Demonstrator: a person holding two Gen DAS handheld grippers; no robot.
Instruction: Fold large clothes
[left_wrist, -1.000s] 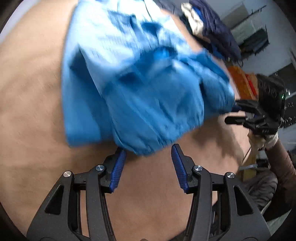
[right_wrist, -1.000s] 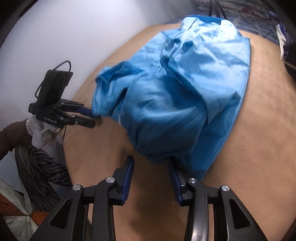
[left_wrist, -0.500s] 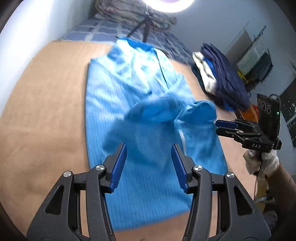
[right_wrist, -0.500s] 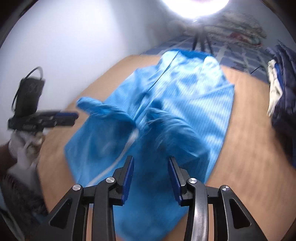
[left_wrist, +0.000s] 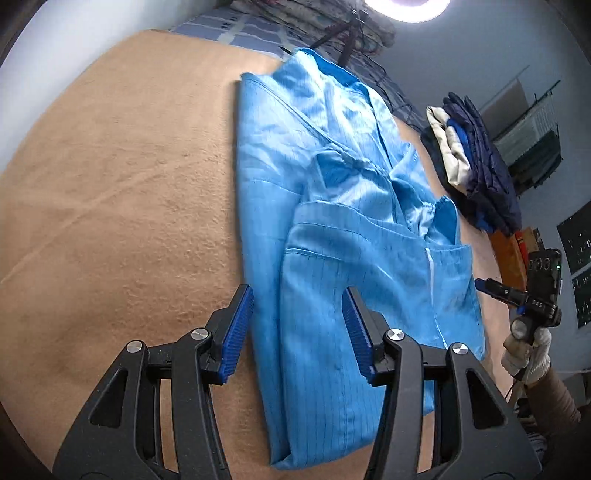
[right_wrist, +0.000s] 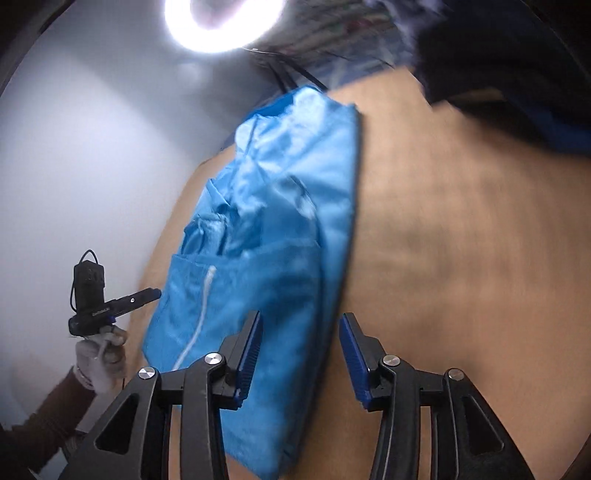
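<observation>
Tan blanket surface (left_wrist: 110, 206) carries the blue garment (left_wrist: 332, 229), lying flat, sides folded inward. Left wrist view alone shows sharply the stack of dark clothes (left_wrist: 476, 166) past the garment; right wrist view is motion-blurred. Left gripper (left_wrist: 299, 328) hovers over the garment's near hem, fingers spread, empty. Right gripper (right_wrist: 300, 350) likewise spread, over the garment's edge.
</observation>
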